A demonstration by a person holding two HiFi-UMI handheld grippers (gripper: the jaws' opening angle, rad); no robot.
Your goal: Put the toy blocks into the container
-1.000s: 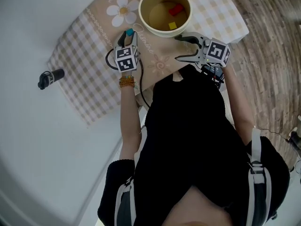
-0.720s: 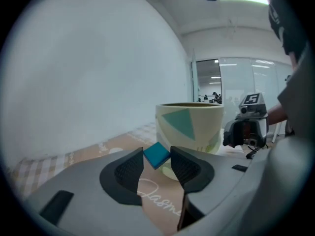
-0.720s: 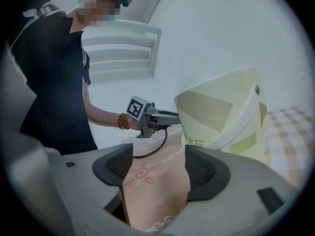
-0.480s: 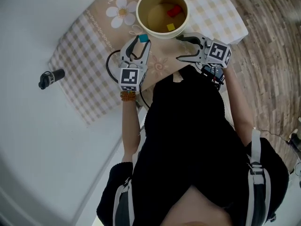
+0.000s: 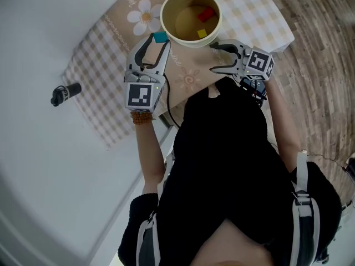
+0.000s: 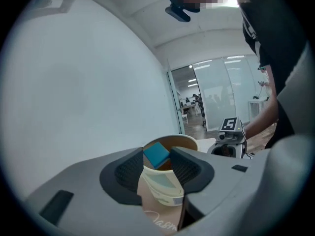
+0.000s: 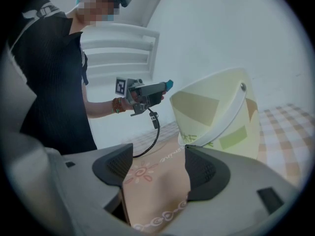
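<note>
From where I stand I count three toy blocks: one blue block (image 5: 160,37), one red block (image 5: 206,14), one yellow block (image 5: 202,34). One cream container (image 5: 186,41). Two claws, the left claw (image 5: 159,38) and the right claw (image 5: 214,56). One checked cloth (image 5: 94,65), one small black cylinder (image 5: 62,94), one white desk (image 5: 33,37), one person (image 5: 233,165).
</note>
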